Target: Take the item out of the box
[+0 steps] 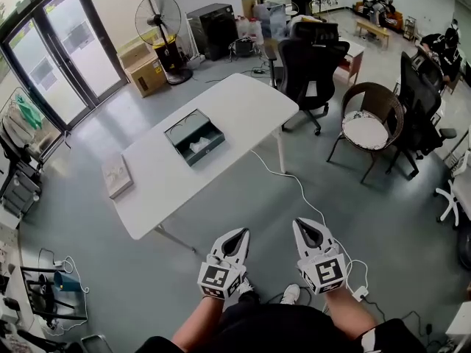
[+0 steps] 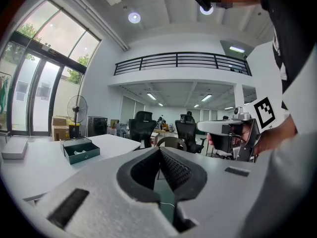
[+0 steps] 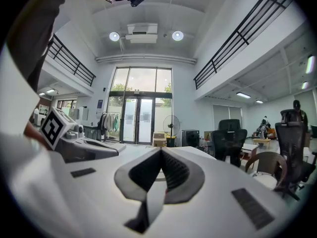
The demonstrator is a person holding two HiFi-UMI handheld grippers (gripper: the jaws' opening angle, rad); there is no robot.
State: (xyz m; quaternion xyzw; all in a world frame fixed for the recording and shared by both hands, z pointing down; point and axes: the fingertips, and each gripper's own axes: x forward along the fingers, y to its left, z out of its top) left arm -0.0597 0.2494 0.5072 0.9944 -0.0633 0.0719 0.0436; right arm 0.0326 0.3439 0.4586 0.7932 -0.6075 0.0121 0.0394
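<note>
Head view looks steeply down on a white table (image 1: 243,101) standing on a grey floor. A dark green box (image 1: 184,129) lies open near the table's middle, and a pale, crumpled-looking item (image 1: 199,146) rests inside it (what the item is cannot be made out). A flat, light-coloured book or pad (image 1: 116,175) lies at the table's near-left end, well apart from the box.

Both tools are held low by the person's knees, well short of the table. The left gripper (image 1: 239,234) has its jaws pressed together with nothing between them; its own view shows the ribbed pads meeting tip to tip, with the green box on the tabletop off to the left. The right gripper (image 1: 307,226) is likewise closed and empty, its pads touching along their length in the right gripper view.

A white cable (image 1: 294,182) trails across the floor from the table toward the person. Beyond the table stand a black office chair (image 1: 313,65), a wicker chair (image 1: 368,127) and a pedestal fan (image 1: 158,20).
</note>
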